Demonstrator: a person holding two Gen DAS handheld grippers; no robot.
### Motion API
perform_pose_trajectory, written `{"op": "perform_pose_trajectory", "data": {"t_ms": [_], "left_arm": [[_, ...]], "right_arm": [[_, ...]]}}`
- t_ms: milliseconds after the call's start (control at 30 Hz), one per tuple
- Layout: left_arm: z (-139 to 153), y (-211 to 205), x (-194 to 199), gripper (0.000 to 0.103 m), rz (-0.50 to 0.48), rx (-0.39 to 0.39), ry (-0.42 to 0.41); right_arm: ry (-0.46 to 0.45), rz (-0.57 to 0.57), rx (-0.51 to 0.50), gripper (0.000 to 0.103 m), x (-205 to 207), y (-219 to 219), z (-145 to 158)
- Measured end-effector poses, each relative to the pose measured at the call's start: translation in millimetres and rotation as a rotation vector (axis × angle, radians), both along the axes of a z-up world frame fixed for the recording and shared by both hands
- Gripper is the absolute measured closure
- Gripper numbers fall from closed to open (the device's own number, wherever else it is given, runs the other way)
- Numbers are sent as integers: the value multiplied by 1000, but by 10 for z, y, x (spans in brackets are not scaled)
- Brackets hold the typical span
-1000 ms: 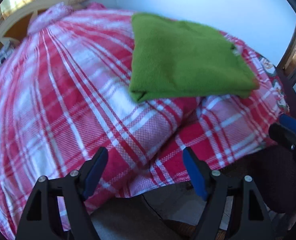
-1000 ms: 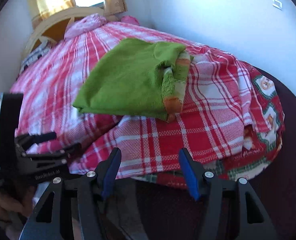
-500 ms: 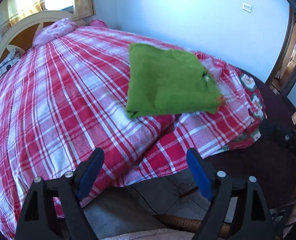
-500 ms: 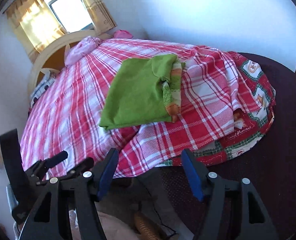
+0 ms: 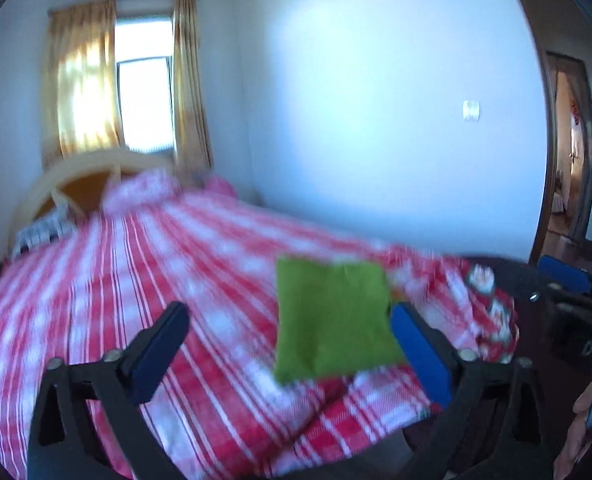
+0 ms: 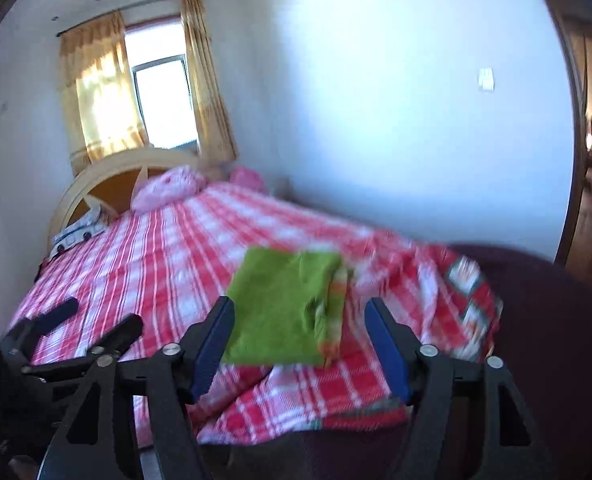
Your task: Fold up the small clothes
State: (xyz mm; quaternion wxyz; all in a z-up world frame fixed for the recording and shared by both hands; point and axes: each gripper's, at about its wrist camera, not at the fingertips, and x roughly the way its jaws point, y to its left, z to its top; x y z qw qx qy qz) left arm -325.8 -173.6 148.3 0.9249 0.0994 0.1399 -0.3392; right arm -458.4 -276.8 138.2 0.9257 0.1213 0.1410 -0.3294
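Folded green garment (image 5: 331, 320) on plaid bedspread (image 5: 144, 280), seemingly flat

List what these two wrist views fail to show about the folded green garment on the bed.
- Green garment: left wrist view, motion blur hides fold lines; the hand-held gripper's right finger covers its right edge.
- Striped trim: right wrist view, smeared; garment type unclear.
- Underside: hidden against the plaid bedspread, both views.

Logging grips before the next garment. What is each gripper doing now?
Left gripper: open, jaws just widened, holding nothing.
Right gripper: open, jaws just widened, holding nothing; the green cloth lies folded on the bed.
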Motion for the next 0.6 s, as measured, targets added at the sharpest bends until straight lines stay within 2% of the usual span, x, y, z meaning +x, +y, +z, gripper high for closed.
{"op": "perform_pose_trajectory", "data": {"t_ms": [100,167,233,367,500,600], "left_arm": [[113,2,-69,0,6,-44,-89],[160,-31,-75,0,-6,-62,-119],[185,-38,-57,0,-14,-87,-124],[185,-41,-11,0,-7,-130,-128],[126,-56,57,0,36,-130,-121],[93,-61,129,0,60,-112,-87]], "right_arm": [[-65,-11,-82,26,-47,84,132],[-110,-19,-126,17,-88,125,206],[-160,-32,-179,12,-126,171,252],[-190,-72,-264,12,-131,220,295],[-227,-100,-271,11,-156,206,290],[-210,-98,-257,11,-125,193,256]]}}
